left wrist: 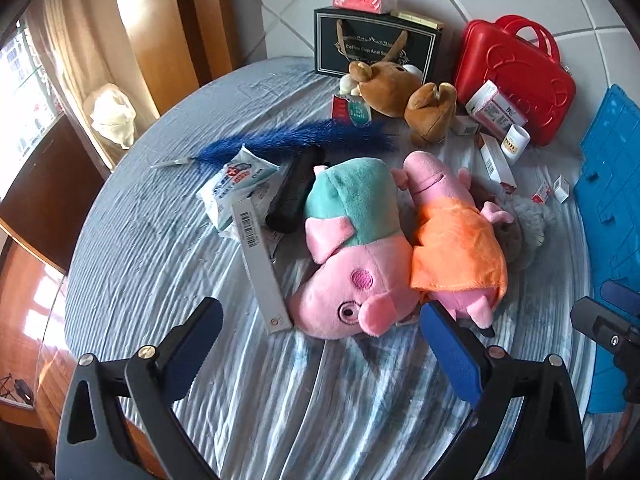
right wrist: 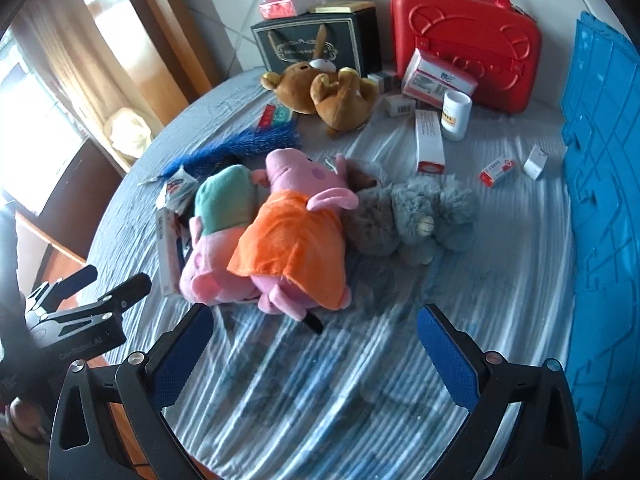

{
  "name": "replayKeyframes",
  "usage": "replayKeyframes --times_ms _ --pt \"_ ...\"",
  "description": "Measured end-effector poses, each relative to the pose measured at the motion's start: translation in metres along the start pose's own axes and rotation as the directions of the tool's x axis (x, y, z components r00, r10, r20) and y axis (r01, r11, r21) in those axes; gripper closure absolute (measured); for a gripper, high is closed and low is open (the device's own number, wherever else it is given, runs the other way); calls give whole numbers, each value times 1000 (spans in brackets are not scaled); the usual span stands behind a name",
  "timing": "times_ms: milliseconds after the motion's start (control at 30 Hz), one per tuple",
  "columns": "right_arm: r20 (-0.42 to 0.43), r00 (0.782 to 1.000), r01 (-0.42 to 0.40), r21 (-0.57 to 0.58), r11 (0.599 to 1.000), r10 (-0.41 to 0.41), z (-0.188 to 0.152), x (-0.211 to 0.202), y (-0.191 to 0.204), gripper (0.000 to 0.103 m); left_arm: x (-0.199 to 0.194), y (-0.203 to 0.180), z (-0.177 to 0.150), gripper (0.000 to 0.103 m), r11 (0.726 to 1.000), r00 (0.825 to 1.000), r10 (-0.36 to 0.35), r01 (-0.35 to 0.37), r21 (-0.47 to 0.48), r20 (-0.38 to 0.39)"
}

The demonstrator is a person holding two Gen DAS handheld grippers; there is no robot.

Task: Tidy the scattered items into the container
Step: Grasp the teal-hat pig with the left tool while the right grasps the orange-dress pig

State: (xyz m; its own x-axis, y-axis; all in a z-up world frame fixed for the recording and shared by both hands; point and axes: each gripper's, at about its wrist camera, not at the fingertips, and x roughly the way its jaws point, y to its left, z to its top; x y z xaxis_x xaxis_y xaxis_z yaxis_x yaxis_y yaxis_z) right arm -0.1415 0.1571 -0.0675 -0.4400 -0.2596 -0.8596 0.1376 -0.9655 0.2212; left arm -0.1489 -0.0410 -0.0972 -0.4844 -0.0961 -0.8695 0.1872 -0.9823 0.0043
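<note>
1. Your left tongs (left wrist: 320, 354) and right tongs (right wrist: 314, 354) both hang spread wide over the striped sheet (right wrist: 320, 400), nothing between the pads, angled down toward the toy pile. The left tongs also show at the left edge of the right view, with part of a printed word on the body that I cannot read in full.
2. The blue container (right wrist: 600, 200) runs along your right side, its ribbed wall near the right tongs.
3. The red case (right wrist: 464, 44) stands upright at the far edge, handle up.
4. The black bag (left wrist: 376, 46) beside it reads "Coffee Cup And S…"; the rest is hidden.
5. The green pig (left wrist: 352, 248) lies head toward you, long axis running away from the left tongs, just ahead of them.
6. The orange pig (right wrist: 296, 236) lies against it, feet toward you, snout away.
7. The grey plush (right wrist: 412, 216) touches the orange pig's far side.
8. The brown bear (right wrist: 332, 96) lies on its back near the bag.
9. The blue duster (left wrist: 296, 140) lies crosswise.
10. Small boxes (right wrist: 496, 172) and a white bottle (right wrist: 456, 114) sit scattered near the case; print too small to read.
</note>
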Motion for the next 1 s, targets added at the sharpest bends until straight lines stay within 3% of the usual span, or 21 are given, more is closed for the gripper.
replayKeyframes --times_ms 467,767,1000 --pt "-88 993 86 103 991 -77 55 81 17 0 100 -16 36 3 994 987 -62 74 76 -147" --pt "-196 977 103 90 991 -84 58 139 19 0 120 -19 39 3 988 977 -126 140 70 -173" --pt "-198 980 59 154 986 -28 52 157 7 1 136 -28 38 3 983 969 -152 168 67 -196"
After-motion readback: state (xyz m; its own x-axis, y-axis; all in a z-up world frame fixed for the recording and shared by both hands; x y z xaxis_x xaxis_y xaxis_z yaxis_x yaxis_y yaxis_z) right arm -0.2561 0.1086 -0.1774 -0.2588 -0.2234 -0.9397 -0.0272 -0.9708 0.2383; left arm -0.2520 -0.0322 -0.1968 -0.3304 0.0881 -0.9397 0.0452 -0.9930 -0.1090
